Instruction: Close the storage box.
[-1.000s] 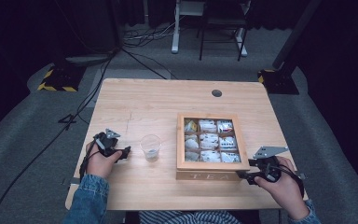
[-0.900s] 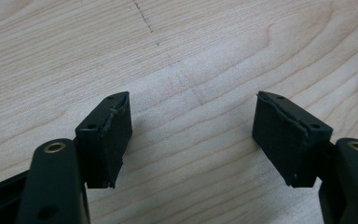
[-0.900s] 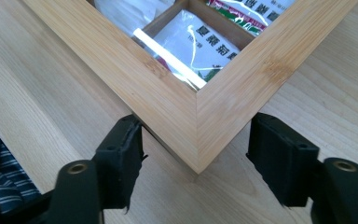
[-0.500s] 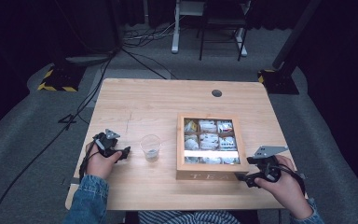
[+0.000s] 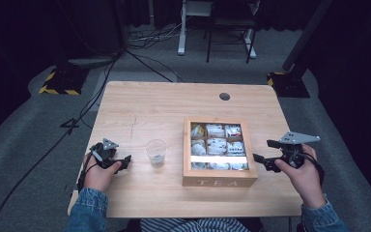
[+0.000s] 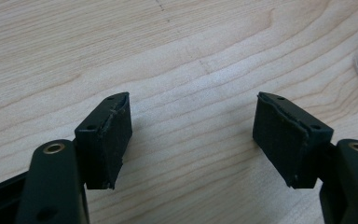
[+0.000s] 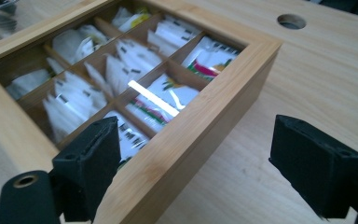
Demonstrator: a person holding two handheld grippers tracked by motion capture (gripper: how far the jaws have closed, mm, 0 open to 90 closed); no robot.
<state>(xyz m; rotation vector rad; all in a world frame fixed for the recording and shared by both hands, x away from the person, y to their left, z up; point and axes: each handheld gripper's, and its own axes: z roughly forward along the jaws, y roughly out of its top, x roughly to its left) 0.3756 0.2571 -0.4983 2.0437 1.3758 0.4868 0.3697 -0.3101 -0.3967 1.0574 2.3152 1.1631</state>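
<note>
While the person's two hands rest near the front edge of the wooden table (image 5: 140,104), each hand holds a black gripper. The left gripper (image 6: 191,140) sits low over the bare wood at the left side of the table. Its two jaws are wide apart and there is nothing between them, just the table top. The left hand (image 5: 98,174) is wrapped around it, and a blue sleeve (image 5: 88,212) shows at the bottom of the high view.

The right gripper (image 7: 193,163) is at the right side of the table, just beside the right wall of the box. Its jaws are wide apart too and hold nothing. In the right gripper view, one jaw sits in front of the box edge and the other is out over bare table. The right hand (image 5: 303,174) holds it from behind, and a grey plate (image 5: 299,138) sits on top of it.

Between the two hands, a little farther back, stands a clear plastic cup (image 5: 156,152). It is upright and near the left gripper.

Next to the cup, to its right, is a wooden tea box (image 5: 188,159) with the word TEA on its front. It is split into little square spaces, and tea bags (image 7: 121,60) in white packets lie in them.

Farther back, a round hole (image 5: 224,96) is in the table top. Past the table, there is grey floor with black cables (image 5: 140,53) and a chair (image 5: 229,24).
</note>
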